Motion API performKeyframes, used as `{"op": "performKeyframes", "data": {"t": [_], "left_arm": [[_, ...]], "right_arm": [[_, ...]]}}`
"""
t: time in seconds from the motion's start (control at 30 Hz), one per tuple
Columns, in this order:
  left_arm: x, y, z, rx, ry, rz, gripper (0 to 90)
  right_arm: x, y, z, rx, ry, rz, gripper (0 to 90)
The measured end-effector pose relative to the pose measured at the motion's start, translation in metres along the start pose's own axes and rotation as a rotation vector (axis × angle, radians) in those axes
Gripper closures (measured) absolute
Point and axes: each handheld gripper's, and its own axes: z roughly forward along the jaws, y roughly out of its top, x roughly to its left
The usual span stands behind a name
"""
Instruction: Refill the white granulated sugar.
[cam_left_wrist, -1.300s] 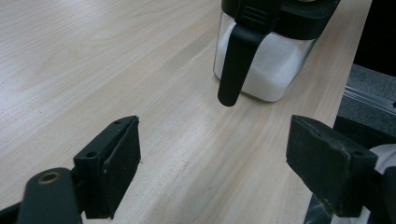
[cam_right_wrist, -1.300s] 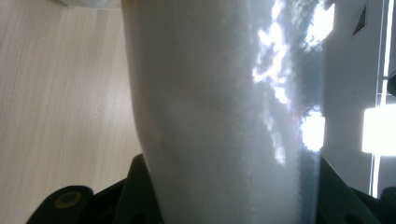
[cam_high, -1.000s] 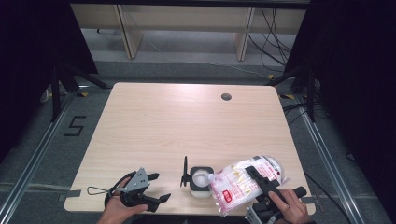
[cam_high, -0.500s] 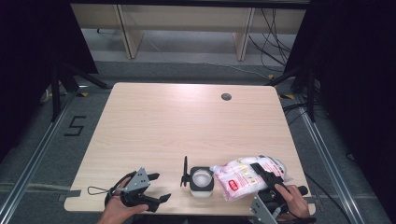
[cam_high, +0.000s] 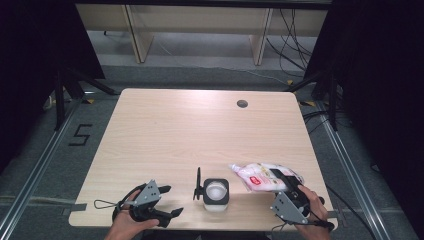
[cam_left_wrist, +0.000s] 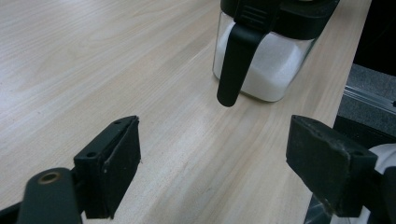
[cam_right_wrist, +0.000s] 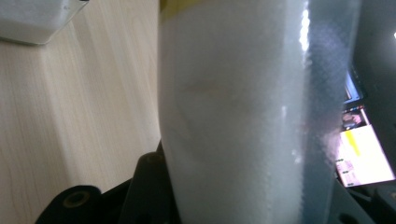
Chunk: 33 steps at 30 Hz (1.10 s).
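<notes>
The right gripper (cam_high: 286, 186), at the near right corner of the light wooden table (cam_high: 190, 135), is clamped on a soft plastic bag of white granules with a pink-and-white label (cam_high: 262, 177), which stretches from the jaws toward the table's centre and, in the right gripper view, stands right between them (cam_right_wrist: 233, 112). Just left of the bag stands a square clear container of white granules with a black collar and an open black flip lid (cam_high: 216, 192); its black handle (cam_left_wrist: 236, 60) hangs ahead of the left gripper. The left gripper (cam_high: 167, 201) rests near the front left edge, jaws spread wide with nothing between them.
</notes>
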Motion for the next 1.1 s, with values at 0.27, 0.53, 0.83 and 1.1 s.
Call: {"op": "performKeyframes", "data": {"t": [0.27, 0.53, 0.83, 1.1], "left_arm": [[0.001, 0.0, 0.0, 0.003, -0.01, 0.02, 17.4], [0.002, 0.001, 0.0, 0.008, -0.009, 0.027, 17.4], [0.001, 0.001, 0.0, 0.009, -0.012, 0.028, 17.4], [0.002, 0.001, -0.001, 0.012, -0.009, 0.031, 17.4]], "right_arm": [[0.0, -0.002, 0.021, -0.004, 0.069, 0.129, 67.4], [-0.002, 0.001, 0.042, -0.08, 0.145, 0.277, 67.7], [-0.006, -0.009, 0.058, -0.118, 0.175, 0.43, 68.1], [-0.01, -0.025, 0.063, -0.153, 0.183, 0.577, 68.6]]}}
